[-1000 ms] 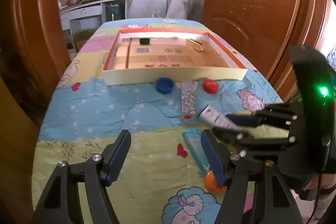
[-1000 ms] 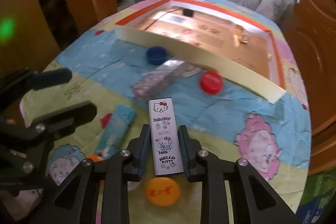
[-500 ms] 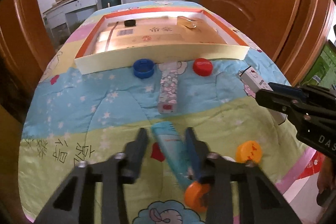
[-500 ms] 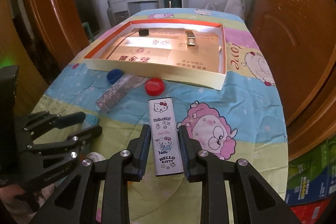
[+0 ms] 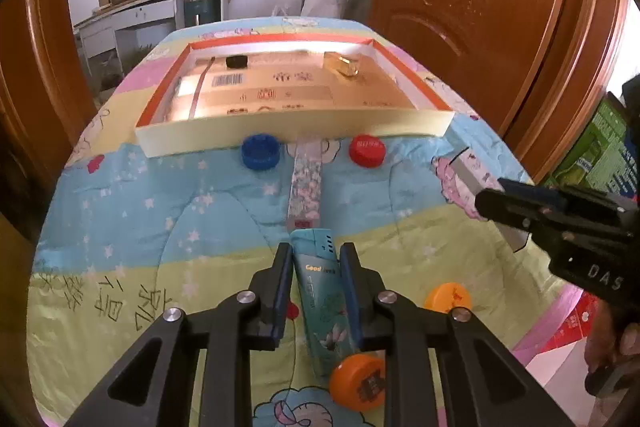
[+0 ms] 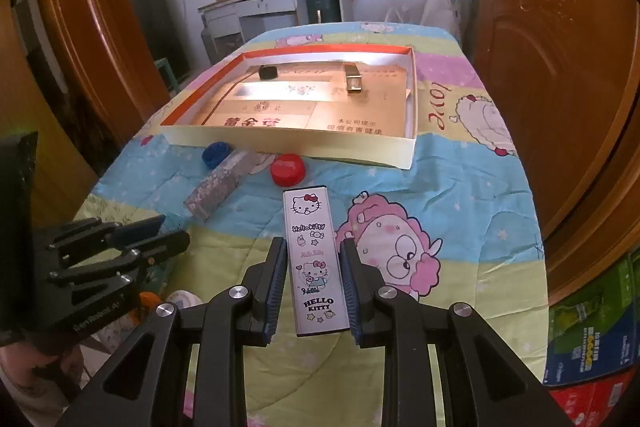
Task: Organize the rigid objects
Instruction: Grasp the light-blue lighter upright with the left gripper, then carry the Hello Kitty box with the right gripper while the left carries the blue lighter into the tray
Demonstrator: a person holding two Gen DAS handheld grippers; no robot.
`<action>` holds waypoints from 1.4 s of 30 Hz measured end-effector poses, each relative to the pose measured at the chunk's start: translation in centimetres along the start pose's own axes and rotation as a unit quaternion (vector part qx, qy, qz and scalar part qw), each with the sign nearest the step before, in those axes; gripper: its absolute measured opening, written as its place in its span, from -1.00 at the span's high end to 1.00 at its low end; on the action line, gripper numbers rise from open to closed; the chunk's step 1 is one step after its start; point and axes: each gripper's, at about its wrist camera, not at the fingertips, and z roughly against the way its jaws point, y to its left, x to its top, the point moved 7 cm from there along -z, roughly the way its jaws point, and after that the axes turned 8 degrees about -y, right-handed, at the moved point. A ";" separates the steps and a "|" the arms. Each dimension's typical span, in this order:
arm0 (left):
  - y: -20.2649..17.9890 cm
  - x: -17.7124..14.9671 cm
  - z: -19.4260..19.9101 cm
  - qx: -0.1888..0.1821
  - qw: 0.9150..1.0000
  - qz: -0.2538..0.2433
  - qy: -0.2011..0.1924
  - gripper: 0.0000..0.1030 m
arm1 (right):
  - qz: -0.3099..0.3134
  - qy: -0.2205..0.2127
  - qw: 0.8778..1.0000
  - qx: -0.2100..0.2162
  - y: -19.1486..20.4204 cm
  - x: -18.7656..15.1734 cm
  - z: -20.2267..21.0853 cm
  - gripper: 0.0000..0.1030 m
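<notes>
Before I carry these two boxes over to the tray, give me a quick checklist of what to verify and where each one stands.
1. Right gripper grip: fingers flank the Hello Kitty box on both long sides, box lifted: ok.
2. Left gripper grip: fingers close beside the teal box; firm contact: cannot tell.
3. Teal box lifted off the quilt: cannot tell.
4. Orange cap sits at the teal box's near end and may get dragged: not ok.
5. Free floor in the tray: only a black item and a gold box at the far side: ok.
6. Path to the tray: blue cap, red cap and patterned box lie before its front wall; go over them: not ok.
</notes>
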 end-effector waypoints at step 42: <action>1.3 -1.4 0.7 0.027 0.999 -0.038 0.001 0.57 | 0.002 0.000 1.000 0.008 0.8 0.0 -0.2 0.46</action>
